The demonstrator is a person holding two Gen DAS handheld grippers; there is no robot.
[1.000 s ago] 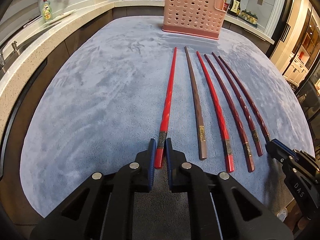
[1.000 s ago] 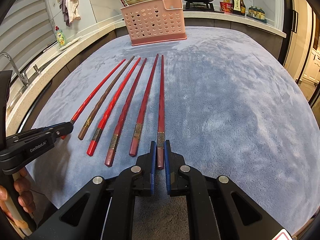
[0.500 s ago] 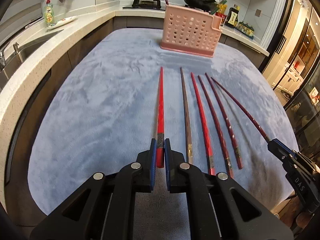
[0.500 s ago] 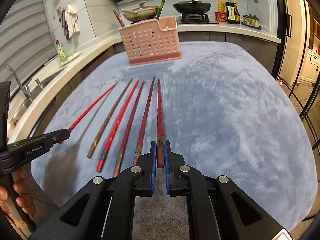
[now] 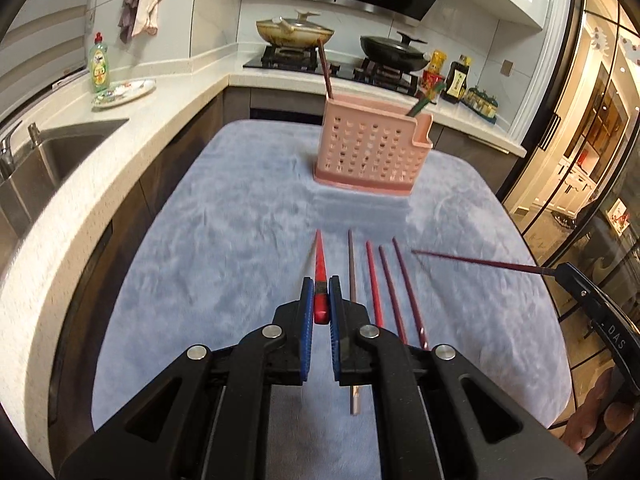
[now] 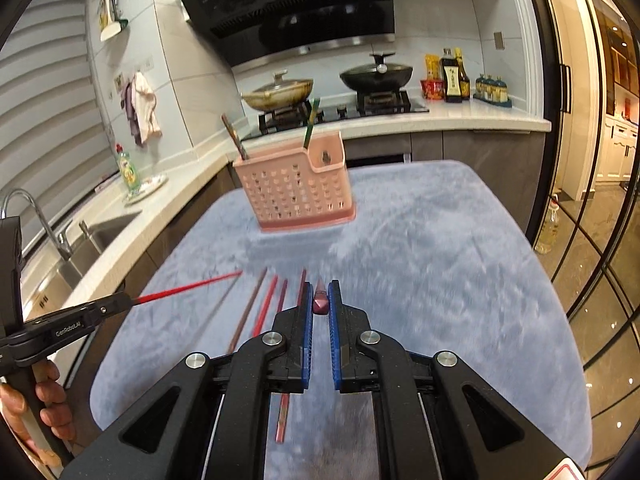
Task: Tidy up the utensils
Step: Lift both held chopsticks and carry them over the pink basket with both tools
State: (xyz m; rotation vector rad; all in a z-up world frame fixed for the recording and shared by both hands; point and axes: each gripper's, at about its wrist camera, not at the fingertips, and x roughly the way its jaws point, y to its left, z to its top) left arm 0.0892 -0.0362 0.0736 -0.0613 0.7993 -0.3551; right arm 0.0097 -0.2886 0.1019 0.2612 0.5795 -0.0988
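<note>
One bright red chopstick [image 5: 320, 270] is being clamped by the left hand-held gripper [image 5: 319, 300] and one dark red chopstick [image 6: 320, 300] by the right hand-held gripper [image 6: 320, 300], while four chopsticks [image 5: 374, 280] are being left on the bench [image 5: 224, 240], short of the pink holder [image 5: 370, 152], in which two utensils are already being kept.

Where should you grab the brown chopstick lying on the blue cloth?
Probably at its thick near end, coming from above. The brown chopstick lies flat on the cloth with its thin tip toward the pink basket. Red neighbours lie close beside it, so a gripper should straddle it across its width, as the left gripper holds its bright red chopstick.
</note>
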